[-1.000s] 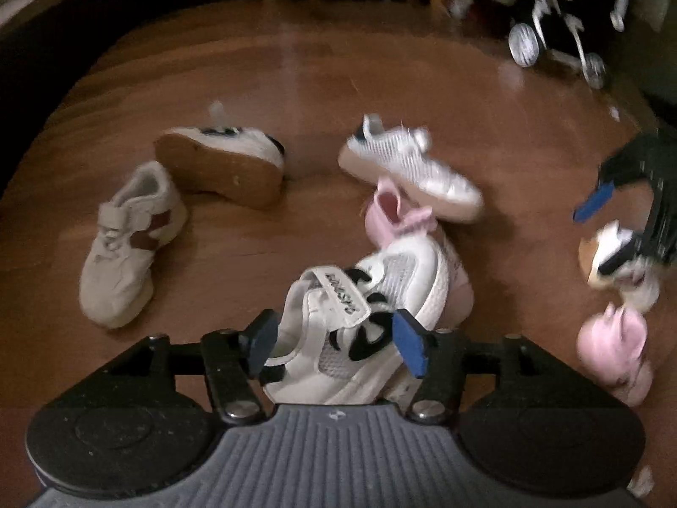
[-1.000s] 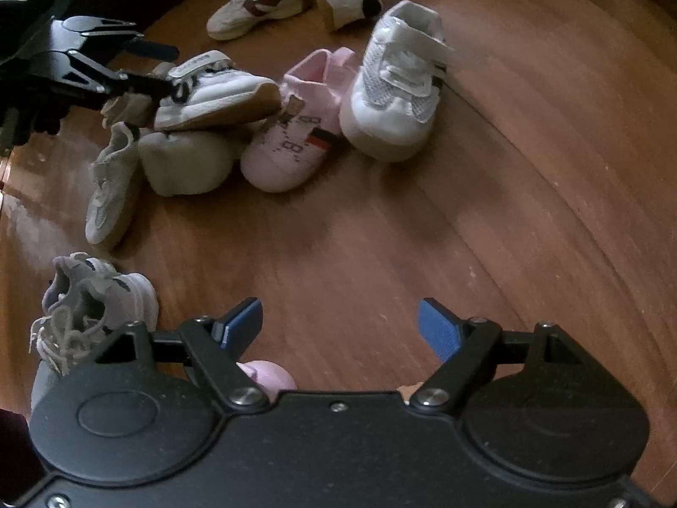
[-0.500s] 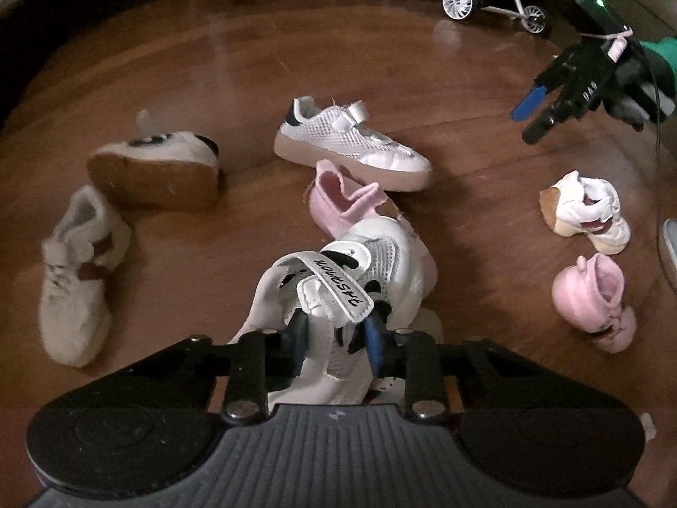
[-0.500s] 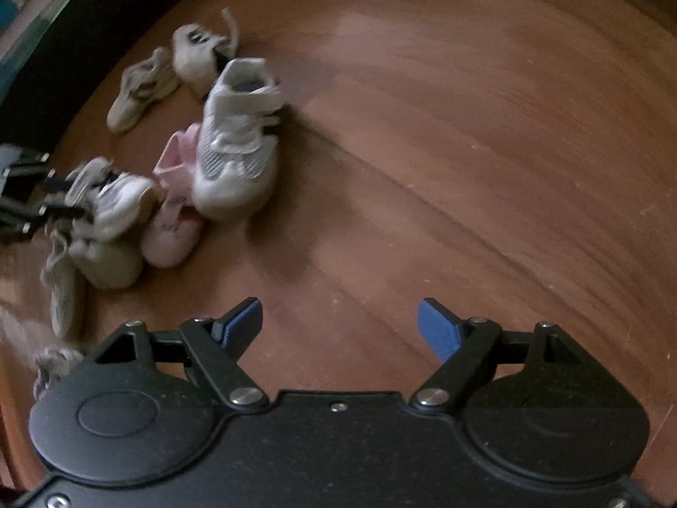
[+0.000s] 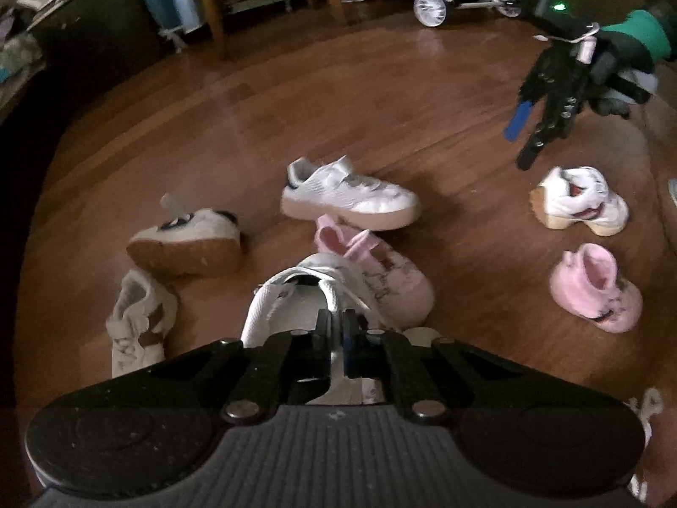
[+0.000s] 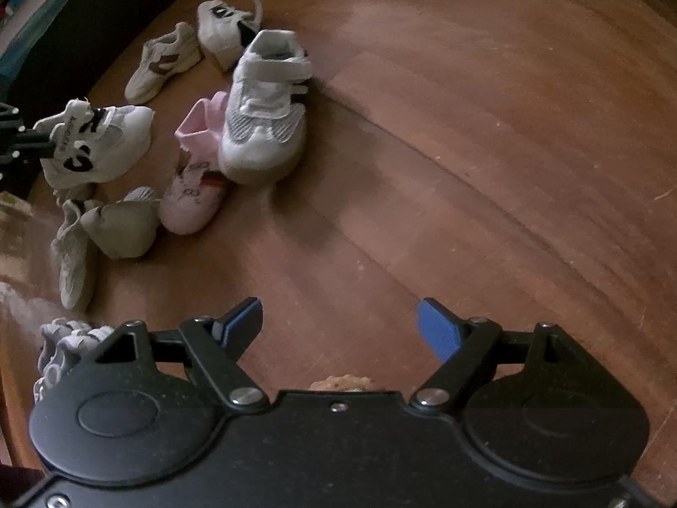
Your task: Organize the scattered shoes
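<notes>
My left gripper (image 5: 336,330) is shut on the strap of a white sneaker with black marks (image 5: 296,296), which hangs just off the wooden floor. From the right wrist view, that held sneaker (image 6: 97,144) shows at the far left. Beyond it lie a pink bootie (image 5: 381,266), a white mesh sneaker with a tan sole (image 5: 351,194), a tipped sneaker showing its sole (image 5: 186,245) and a beige sneaker (image 5: 139,321). My right gripper (image 6: 340,326) is open and empty above bare floor. It also appears raised at upper right (image 5: 522,142).
A white shoe with red trim (image 5: 579,203) and a second pink bootie (image 5: 592,288) sit to the right. A cream shoe (image 6: 118,228), a white shoe (image 6: 74,254) and a grey laced shoe (image 6: 59,347) lie near the left. Chair legs (image 5: 211,12) and a wheeled frame (image 5: 431,8) stand far back.
My left gripper has shut on the white sneaker's strap and lifted it. My right gripper has risen up and away from the shoes at the right, staying open.
</notes>
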`<action>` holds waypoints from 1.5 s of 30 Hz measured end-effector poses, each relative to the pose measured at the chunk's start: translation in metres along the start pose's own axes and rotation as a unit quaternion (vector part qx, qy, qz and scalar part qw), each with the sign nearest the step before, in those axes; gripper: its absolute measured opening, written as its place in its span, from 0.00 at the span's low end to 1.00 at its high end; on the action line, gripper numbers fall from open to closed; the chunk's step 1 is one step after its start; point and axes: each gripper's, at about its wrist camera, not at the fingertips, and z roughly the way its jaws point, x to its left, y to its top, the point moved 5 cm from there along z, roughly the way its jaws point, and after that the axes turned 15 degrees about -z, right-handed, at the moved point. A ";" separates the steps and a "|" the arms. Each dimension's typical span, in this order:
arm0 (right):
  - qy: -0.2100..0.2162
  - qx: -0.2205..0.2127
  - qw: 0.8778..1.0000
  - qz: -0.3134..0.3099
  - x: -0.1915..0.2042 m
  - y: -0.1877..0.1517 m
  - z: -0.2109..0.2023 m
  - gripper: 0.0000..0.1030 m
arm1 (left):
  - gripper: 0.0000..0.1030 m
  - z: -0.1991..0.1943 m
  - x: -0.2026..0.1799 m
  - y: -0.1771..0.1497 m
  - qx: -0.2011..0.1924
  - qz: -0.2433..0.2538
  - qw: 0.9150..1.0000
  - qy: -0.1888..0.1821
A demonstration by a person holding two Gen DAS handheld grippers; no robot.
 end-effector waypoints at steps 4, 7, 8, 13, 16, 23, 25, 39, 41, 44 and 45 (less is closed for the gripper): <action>-0.002 -0.003 1.000 -0.014 0.004 0.002 -0.001 0.80 | 0.04 -0.006 -0.041 0.013 -0.013 0.054 0.997 -0.053; -0.002 -0.004 1.000 -0.030 0.009 0.004 -0.002 0.80 | 0.04 0.010 -0.065 0.015 -0.008 0.076 0.994 -0.080; 0.000 -0.003 0.999 -0.046 0.013 0.004 -0.001 0.80 | 0.04 0.016 -0.073 0.014 -0.004 0.084 0.993 -0.087; -0.009 -0.008 0.985 -0.175 0.045 0.005 0.003 0.80 | 0.04 0.054 -0.115 0.005 0.018 0.128 0.983 -0.128; -0.012 -0.014 0.970 -0.244 0.065 0.007 0.009 0.80 | 0.04 0.068 -0.128 0.001 0.022 0.149 0.980 -0.133; -0.013 -0.025 0.924 -0.382 0.109 0.012 0.024 0.80 | 0.27 0.092 -0.134 -0.016 0.032 0.165 0.982 -0.089; -0.013 -0.022 0.915 -0.402 0.116 0.012 0.031 0.80 | 0.59 0.083 -0.120 -0.017 0.031 0.109 0.990 -0.088; -0.019 0.022 0.857 -0.515 0.142 0.012 0.088 0.87 | 0.60 0.013 -0.029 -0.070 0.028 -0.072 0.996 -0.035; -0.008 0.031 0.864 -0.502 0.142 0.014 0.092 0.78 | 0.60 0.017 -0.026 -0.075 0.034 -0.076 0.996 -0.027; 0.009 0.047 0.900 -0.433 0.136 0.020 0.092 0.76 | 0.60 0.026 -0.016 -0.085 0.049 -0.080 0.996 0.002; 0.014 0.046 0.911 -0.410 0.135 0.021 0.091 0.76 | 0.60 0.027 -0.014 -0.087 0.053 -0.082 0.995 0.008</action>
